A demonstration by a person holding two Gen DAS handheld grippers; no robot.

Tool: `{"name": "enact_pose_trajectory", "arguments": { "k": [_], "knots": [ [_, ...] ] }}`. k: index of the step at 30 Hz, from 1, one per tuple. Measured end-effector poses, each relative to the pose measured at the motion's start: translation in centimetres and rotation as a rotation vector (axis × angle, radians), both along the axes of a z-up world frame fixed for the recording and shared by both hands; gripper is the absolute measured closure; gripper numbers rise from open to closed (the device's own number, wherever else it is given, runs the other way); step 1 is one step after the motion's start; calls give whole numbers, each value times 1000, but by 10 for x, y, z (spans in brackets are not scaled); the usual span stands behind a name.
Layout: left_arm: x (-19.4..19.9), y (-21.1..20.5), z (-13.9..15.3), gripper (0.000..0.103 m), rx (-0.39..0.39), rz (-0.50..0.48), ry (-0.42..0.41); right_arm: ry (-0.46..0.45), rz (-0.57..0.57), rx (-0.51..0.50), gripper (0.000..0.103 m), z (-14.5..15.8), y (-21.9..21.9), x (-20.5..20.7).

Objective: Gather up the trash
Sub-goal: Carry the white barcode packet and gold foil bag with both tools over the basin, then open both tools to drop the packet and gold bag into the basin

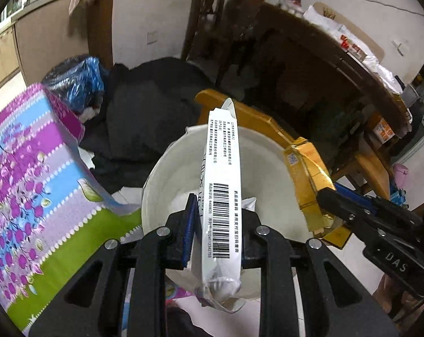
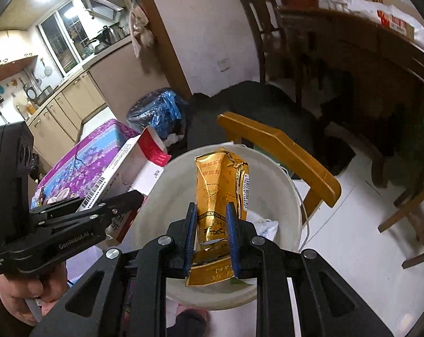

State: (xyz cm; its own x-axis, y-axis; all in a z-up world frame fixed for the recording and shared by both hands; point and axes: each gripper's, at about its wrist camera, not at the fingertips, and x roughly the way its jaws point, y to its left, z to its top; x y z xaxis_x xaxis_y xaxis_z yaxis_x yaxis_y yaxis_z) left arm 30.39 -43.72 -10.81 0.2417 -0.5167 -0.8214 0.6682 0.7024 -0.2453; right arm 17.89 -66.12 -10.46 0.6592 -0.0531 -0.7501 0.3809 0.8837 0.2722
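Observation:
My left gripper [image 1: 219,221] is shut on a flattened white and red carton [image 1: 221,185] with a barcode and holds it over the white bucket [image 1: 167,177]. The carton also shows in the right wrist view [image 2: 122,174]. My right gripper [image 2: 211,233] is shut on a crumpled gold foil package [image 2: 217,191], held over the same bucket [image 2: 290,196]. The gold package shows at the right in the left wrist view [image 1: 304,179]. A little white trash lies in the bucket [image 2: 266,226].
A purple, blue and green flowered box [image 1: 35,174] stands left of the bucket. A yellow wooden chair [image 2: 279,146] is behind it. A black bag [image 1: 150,106] and a blue bag [image 1: 80,81] lie further back. A dark cluttered table [image 1: 338,53] is at right.

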Motion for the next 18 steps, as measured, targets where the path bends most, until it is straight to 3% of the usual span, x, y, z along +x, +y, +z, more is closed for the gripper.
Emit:
{"name": "enact_pose_trajectory", "arguments": {
  "k": [7, 18],
  "knots": [
    [0, -5, -7, 81, 14, 7, 14, 9, -10, 6, 81, -14, 14, -3],
    [-2, -9, -3, 81, 19, 8, -4, 11, -8, -3, 80, -9, 22, 0]
  ]
}}
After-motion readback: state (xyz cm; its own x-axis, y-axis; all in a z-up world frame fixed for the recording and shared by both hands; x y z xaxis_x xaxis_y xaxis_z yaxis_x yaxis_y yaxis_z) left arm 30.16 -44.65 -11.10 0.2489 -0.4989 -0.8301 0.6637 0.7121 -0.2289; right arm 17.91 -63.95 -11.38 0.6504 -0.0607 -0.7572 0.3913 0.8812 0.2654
